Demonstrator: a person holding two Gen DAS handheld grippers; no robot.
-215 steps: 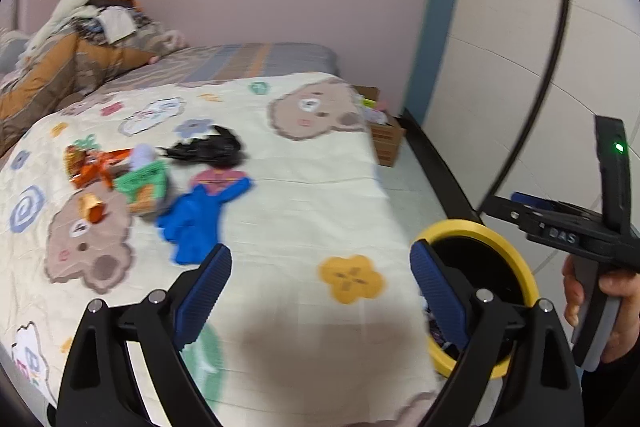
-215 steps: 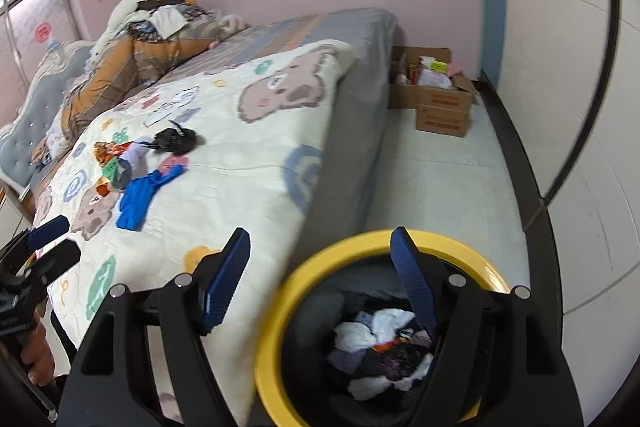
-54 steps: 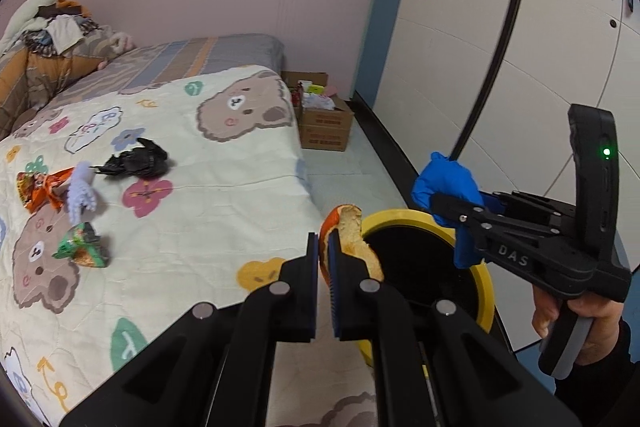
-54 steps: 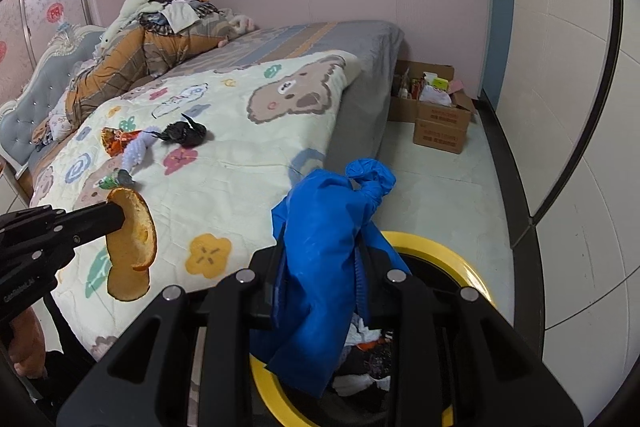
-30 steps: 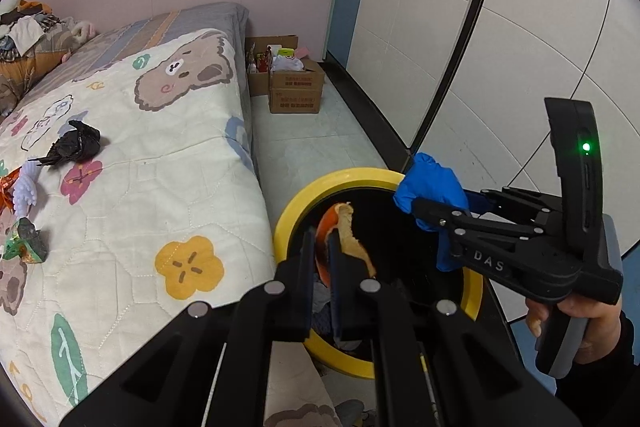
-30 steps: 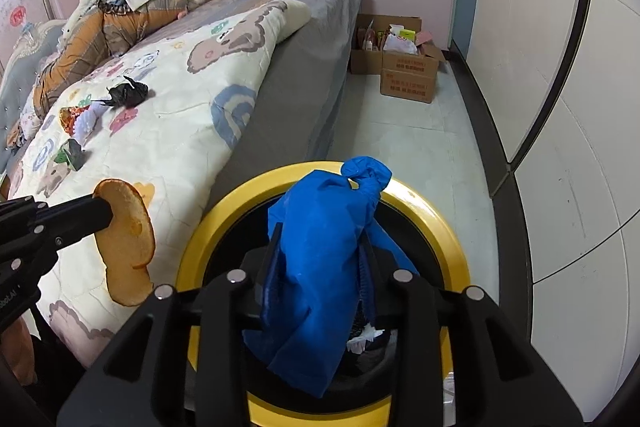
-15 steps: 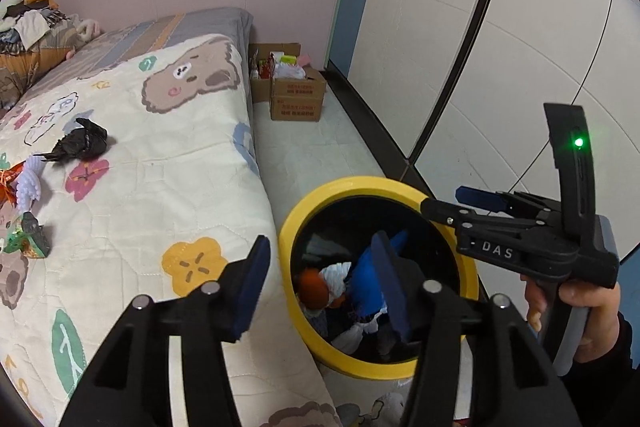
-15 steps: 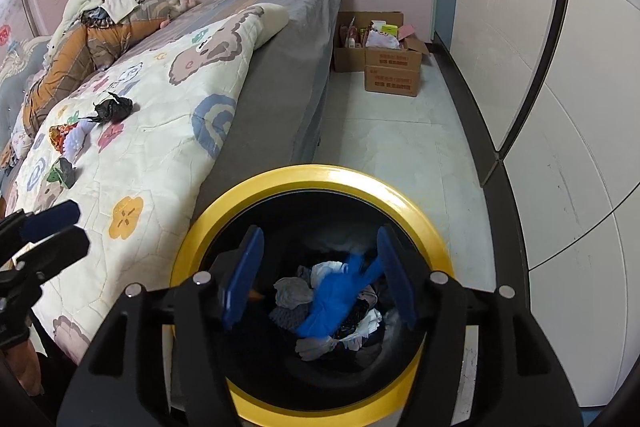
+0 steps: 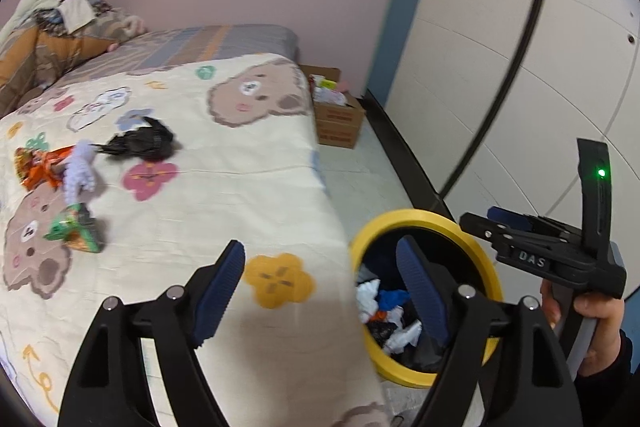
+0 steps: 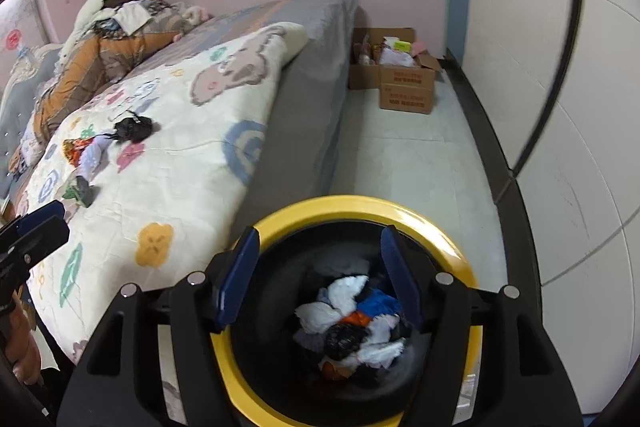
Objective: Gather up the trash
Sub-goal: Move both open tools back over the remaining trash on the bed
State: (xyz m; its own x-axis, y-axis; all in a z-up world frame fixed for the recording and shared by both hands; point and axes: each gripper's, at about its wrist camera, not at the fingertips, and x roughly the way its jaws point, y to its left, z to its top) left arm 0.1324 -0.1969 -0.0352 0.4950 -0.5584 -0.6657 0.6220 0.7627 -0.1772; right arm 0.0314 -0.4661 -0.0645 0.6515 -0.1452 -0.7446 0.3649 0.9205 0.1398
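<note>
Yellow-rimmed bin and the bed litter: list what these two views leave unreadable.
- Bin floor: right wrist view, buried under piled trash.
- Bin's far side: left wrist view, hidden behind the left gripper finger.
- Green wrapper print: too small, blurred.
- Cardboard box contents: too small in both views.

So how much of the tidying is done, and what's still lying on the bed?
Partly done: the yellow-rimmed bin already holds a blue glove among white and dark scraps. Nothing is in hand; the left tool and right tool are both open and empty. Left on the bed: a black bag, an orange wrapper, a lilac glove and a green wrapper.
</note>
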